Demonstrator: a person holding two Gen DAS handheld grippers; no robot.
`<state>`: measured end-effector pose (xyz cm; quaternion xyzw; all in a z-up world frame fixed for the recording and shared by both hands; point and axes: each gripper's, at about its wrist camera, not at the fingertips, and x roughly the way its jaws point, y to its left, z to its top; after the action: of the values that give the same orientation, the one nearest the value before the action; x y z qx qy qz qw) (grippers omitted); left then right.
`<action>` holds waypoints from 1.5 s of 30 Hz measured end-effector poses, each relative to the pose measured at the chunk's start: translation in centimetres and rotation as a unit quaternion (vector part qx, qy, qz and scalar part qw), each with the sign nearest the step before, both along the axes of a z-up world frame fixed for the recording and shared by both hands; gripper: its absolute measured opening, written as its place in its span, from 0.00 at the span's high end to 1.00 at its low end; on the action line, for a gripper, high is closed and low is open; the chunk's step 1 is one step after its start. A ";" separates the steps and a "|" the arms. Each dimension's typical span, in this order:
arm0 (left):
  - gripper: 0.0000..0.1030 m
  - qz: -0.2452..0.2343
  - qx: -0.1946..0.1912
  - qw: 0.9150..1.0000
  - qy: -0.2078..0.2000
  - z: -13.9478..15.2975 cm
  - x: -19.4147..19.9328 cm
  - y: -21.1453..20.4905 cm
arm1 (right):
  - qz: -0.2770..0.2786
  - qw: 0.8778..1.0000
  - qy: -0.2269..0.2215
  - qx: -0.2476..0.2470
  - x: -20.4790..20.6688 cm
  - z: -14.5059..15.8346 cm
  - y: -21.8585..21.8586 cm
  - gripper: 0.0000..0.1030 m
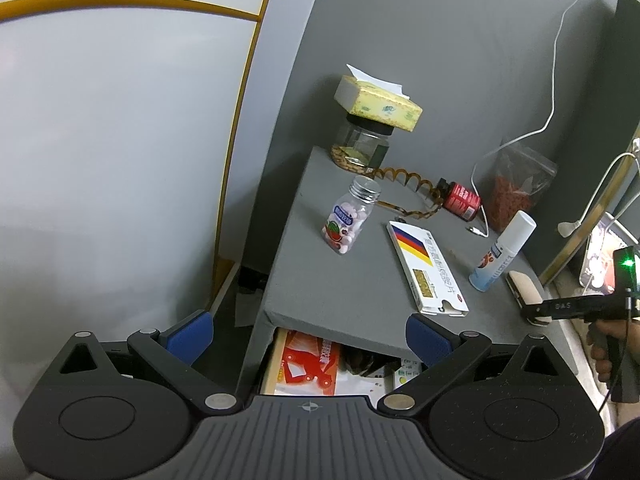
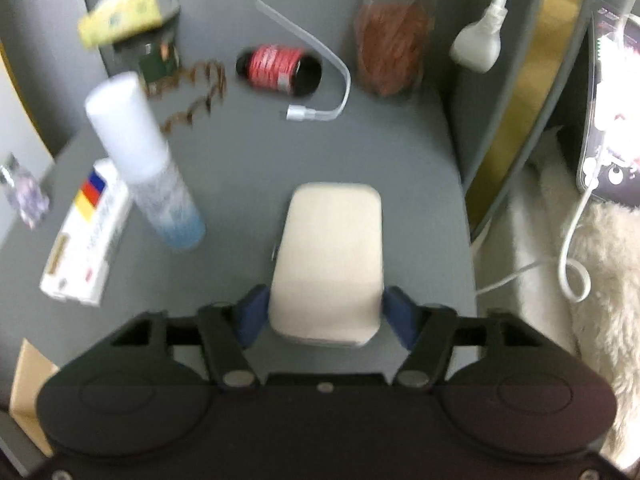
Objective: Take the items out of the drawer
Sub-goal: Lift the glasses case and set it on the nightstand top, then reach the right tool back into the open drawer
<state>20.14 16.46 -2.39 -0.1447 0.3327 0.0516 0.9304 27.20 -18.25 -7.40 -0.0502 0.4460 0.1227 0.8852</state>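
While the right tongs (image 2: 326,312) grip the beige case (image 2: 330,256) just beside the spray bottle (image 2: 148,164) on the worktop (image 2: 240,168), a careless release could topple that bottle. Left tongs (image 1: 308,338) hang released above the open drawer (image 1: 320,364).

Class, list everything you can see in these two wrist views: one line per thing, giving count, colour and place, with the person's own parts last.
Tissue box: 1, yellow, on the jar at the back.
Glass jar: 1, clear, black lid, back of nightstand.
Candy bottle: 1, clear, pink contents, left side of top.
Hair band: 1, brown, zigzag, mid top.
Red-labelled bottle: 1, dark, lying down.
Medicine box: 1, white with stripes, lying flat.
Spray can: 1, white and blue, upright.
Bag: 1, clear, red contents, against wall.
Beige case: 1, right edge of top.
Drawer: 1, open, red packet inside.
Left gripper: open, over drawer.
Right gripper: fingers either side of the case.
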 end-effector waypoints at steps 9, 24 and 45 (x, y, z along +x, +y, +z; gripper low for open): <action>0.01 0.016 -0.014 1.000 -0.012 0.4 -0.6 0.9 | 0.048 0.995 -0.081 0.016 -4.8 3.8 2.8 0.36; 0.01 0.062 -0.040 0.996 -0.051 1.6 -1.8 3.0 | 0.216 0.959 0.184 -0.010 -13.4 -9.1 26.3 0.38; 0.01 0.069 -0.061 0.994 -0.065 2.1 -2.4 4.4 | 0.211 0.955 0.203 -0.052 -13.5 -11.0 23.6 1.00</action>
<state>17.78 20.81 -0.31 -0.2267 0.2636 0.0854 0.9337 13.72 5.32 -18.45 -0.1630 0.6014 0.2912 0.7259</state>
